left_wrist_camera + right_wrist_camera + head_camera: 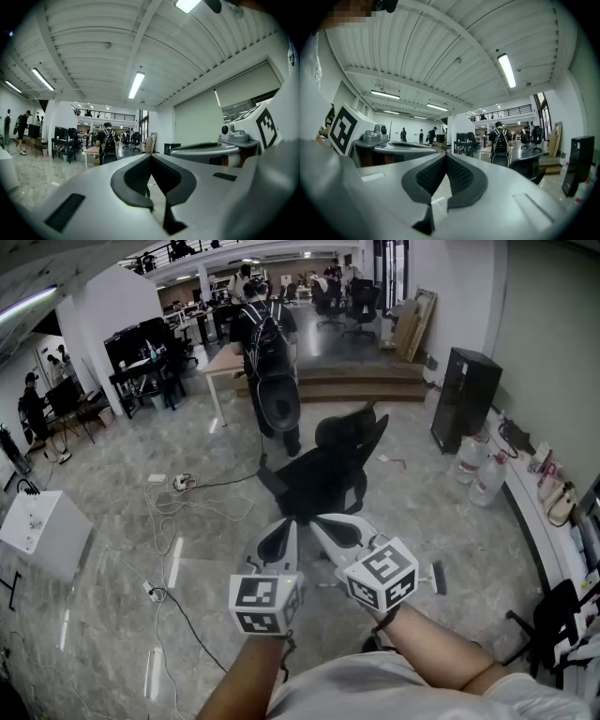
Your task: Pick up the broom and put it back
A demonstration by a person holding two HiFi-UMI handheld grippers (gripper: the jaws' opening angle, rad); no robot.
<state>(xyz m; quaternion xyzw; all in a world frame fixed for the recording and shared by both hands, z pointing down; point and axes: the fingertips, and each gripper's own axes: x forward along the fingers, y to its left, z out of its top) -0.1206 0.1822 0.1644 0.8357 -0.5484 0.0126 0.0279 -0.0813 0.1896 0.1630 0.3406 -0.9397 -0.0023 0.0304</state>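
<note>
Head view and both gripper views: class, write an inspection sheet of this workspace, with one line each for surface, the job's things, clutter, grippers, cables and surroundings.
surface: glossy marbled floor; no worktable in use.
job's things: broom, nothing seen.
clutter: black office chair just ahead of the grippers; small dark object on the floor; water bottles by the right wall.
grippers: left gripper and right gripper both shut, empty, held level side by side.
cables: loose cables and a power strip on the floor at left.
surroundings: person with backpack facing away; black cabinet; white box.
</note>
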